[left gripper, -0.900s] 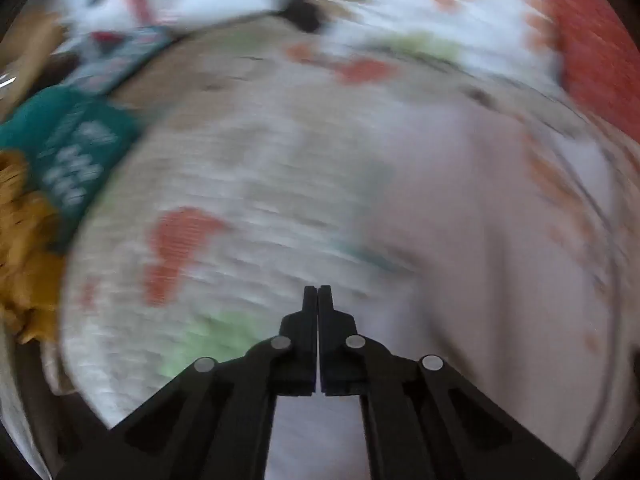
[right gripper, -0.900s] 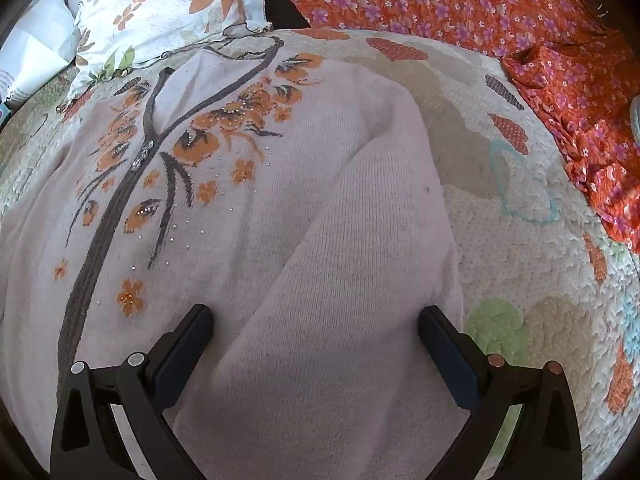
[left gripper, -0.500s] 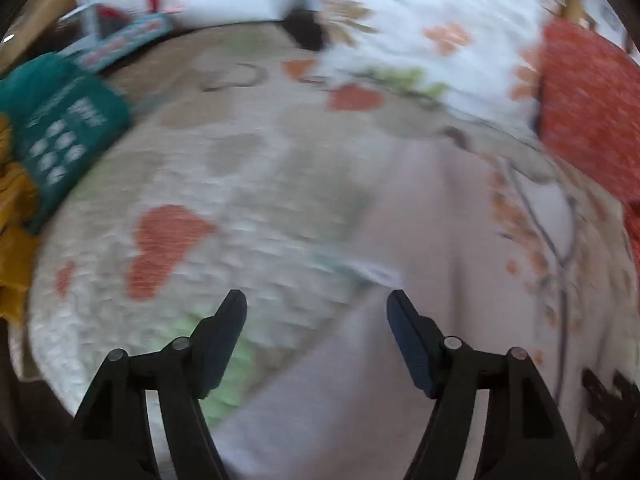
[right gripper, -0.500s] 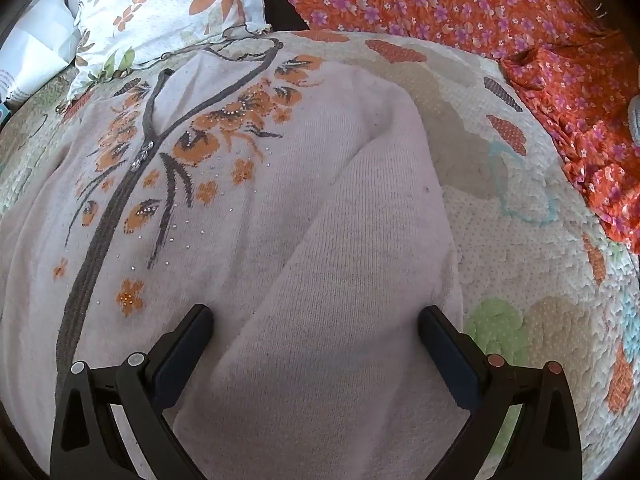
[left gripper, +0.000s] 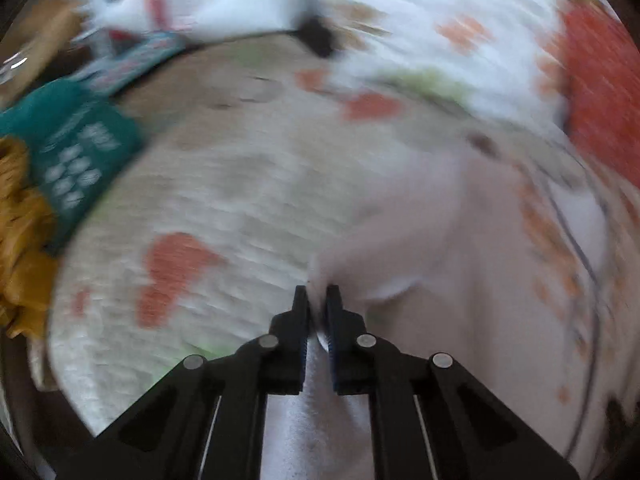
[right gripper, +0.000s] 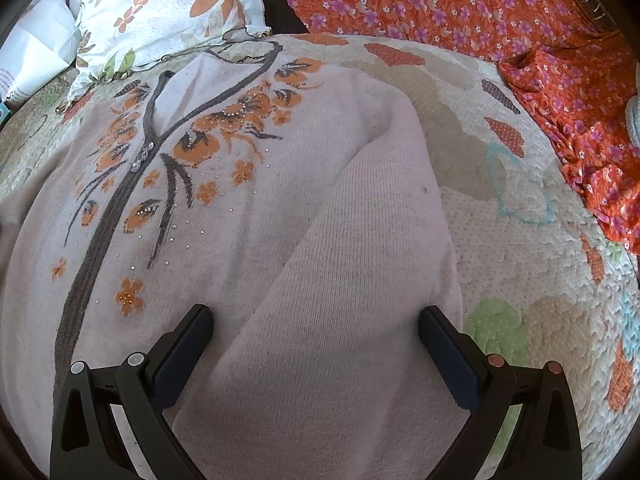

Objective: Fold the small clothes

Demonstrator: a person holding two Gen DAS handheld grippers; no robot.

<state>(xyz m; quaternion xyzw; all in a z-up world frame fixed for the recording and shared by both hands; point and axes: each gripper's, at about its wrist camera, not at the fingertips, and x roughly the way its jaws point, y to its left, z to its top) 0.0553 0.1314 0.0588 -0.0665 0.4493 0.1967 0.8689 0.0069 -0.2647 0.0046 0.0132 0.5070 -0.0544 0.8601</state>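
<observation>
A pale pink knit cardigan (right gripper: pixel 288 184) with orange flowers and a grey placket lies flat on a quilted bedspread (right gripper: pixel 520 264). Its right sleeve (right gripper: pixel 360 280) is folded over the body. My right gripper (right gripper: pixel 316 320) is open, its fingers either side of that sleeve. In the blurred left wrist view, my left gripper (left gripper: pixel 317 300) is shut on the edge of the cardigan's left sleeve (left gripper: pixel 400 240), which is lifted off the quilt (left gripper: pixel 224 200).
A floral pillow (right gripper: pixel 160 12) and white paper (right gripper: pixel 36 52) lie at the far left. Orange flowered fabric (right gripper: pixel 520 12) covers the far right. A teal packet (left gripper: pixel 76 152) and yellow cloth (left gripper: pixel 20 240) sit at the bed's left side.
My left gripper opened half a second ago and has now shut on the left sleeve's edge. The right gripper and cardigan body have not moved.
</observation>
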